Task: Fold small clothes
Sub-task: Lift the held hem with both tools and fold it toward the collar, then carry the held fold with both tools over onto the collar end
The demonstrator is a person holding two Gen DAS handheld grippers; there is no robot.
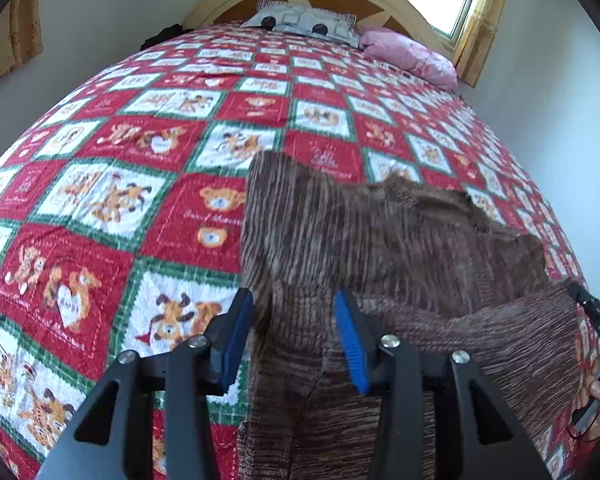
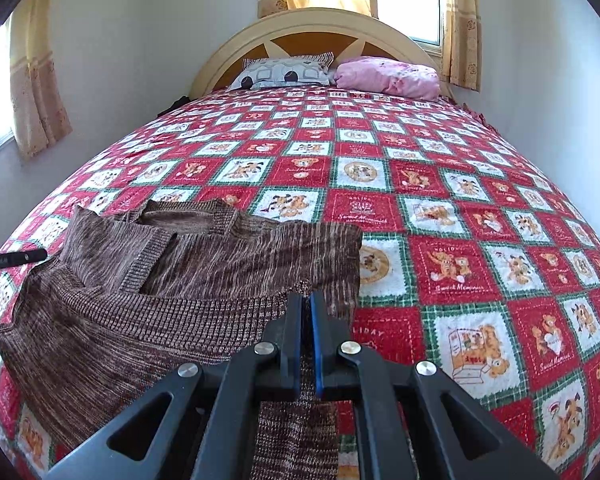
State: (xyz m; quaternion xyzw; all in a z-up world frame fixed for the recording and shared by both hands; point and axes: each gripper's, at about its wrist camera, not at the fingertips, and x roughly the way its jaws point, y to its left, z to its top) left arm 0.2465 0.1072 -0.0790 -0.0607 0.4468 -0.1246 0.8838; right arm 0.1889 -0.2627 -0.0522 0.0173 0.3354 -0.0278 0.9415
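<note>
A brown knitted sweater (image 2: 188, 280) is spread on the bed (image 2: 440, 216), one fold laid across its body; further folds are judged outstanding. The left tongs (image 1: 296, 316) are parted around the knit without pressing it. The right tongs (image 2: 306, 308) are clamped on its edge.

Teddy-print quilt (image 2: 440, 208), 2 pillows: patterned (image 2: 284, 72), pink (image 2: 388, 76).

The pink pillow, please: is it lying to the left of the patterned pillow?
No, the pink pillow lies right of the patterned pillow.
</note>
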